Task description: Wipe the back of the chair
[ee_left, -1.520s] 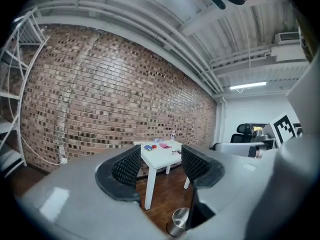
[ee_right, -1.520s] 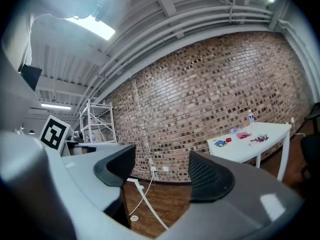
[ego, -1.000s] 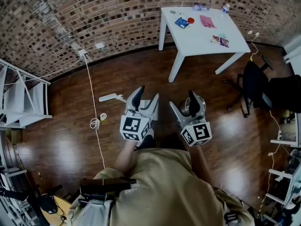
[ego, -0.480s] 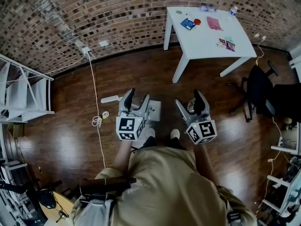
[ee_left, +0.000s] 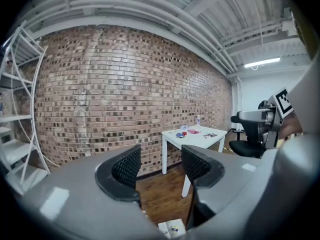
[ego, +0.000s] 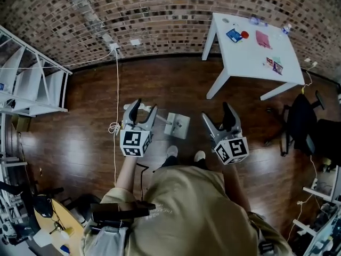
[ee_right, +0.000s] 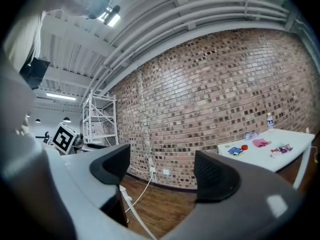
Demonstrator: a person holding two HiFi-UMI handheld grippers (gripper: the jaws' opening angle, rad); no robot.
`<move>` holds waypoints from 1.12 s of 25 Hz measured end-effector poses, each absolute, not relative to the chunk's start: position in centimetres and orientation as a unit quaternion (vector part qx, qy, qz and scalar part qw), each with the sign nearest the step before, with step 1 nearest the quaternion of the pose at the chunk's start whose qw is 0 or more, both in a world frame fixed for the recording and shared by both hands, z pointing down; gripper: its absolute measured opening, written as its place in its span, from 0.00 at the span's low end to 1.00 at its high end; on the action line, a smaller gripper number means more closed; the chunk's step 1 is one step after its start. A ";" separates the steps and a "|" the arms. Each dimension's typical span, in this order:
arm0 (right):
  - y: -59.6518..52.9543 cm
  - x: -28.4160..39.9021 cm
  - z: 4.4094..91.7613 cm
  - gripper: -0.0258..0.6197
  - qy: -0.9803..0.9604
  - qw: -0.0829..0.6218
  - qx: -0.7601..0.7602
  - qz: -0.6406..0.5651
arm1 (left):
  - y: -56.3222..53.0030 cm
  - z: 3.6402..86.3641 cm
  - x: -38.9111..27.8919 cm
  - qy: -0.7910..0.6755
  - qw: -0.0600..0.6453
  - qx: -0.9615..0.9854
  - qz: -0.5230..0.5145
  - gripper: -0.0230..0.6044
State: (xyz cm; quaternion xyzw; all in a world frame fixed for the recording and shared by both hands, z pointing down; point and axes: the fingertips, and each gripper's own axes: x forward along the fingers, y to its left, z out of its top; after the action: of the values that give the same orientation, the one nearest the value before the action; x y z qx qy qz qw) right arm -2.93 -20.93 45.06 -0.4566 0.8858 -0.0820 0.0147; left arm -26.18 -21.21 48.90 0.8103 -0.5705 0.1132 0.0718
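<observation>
Wooden floor (ego: 176, 84) lies open between me and the brick wall (ego: 160, 15), table (ego: 250, 52) off right, my left gripper (ego: 143, 106) and right gripper (ego: 217, 113) both spread, empty.

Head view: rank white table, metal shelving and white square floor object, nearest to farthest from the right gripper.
1. White square floor object, just left of the right gripper.
2. White table, upper right.
3. Metal shelving, far left.
</observation>
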 end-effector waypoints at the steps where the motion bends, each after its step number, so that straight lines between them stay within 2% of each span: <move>1: -20.8 -3.4 45.3 0.64 0.889 0.011 -0.450 -0.084 | -21.2 49.0 -26.9 -0.568 0.067 0.811 0.125 0.41; 7: -20.3 -4.7 46.6 0.64 0.897 -0.005 -0.432 -0.096 | -21.3 48.9 -31.7 -0.556 0.030 0.807 0.195 0.42; 13: -20.4 -4.6 46.7 0.64 0.895 -0.014 -0.436 -0.094 | -20.3 50.8 -34.2 -0.518 0.024 0.812 0.267 0.44; 20: -20.3 -4.3 47.0 0.64 0.891 -0.018 -0.441 -0.107 | -19.7 54.6 -33.7 -0.399 -0.003 0.836 0.378 0.47; 28: -20.0 -6.7 47.1 0.64 0.896 -0.023 -0.429 -0.111 | -20.1 59.7 -33.3 -0.281 0.000 0.844 0.456 0.53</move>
State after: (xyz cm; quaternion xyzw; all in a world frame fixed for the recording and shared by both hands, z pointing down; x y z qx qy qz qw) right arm -6.70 -20.03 47.08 -0.4286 0.8964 -0.1108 -0.0228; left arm -33.31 -20.08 59.71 0.8443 -0.2808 0.4565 0.0002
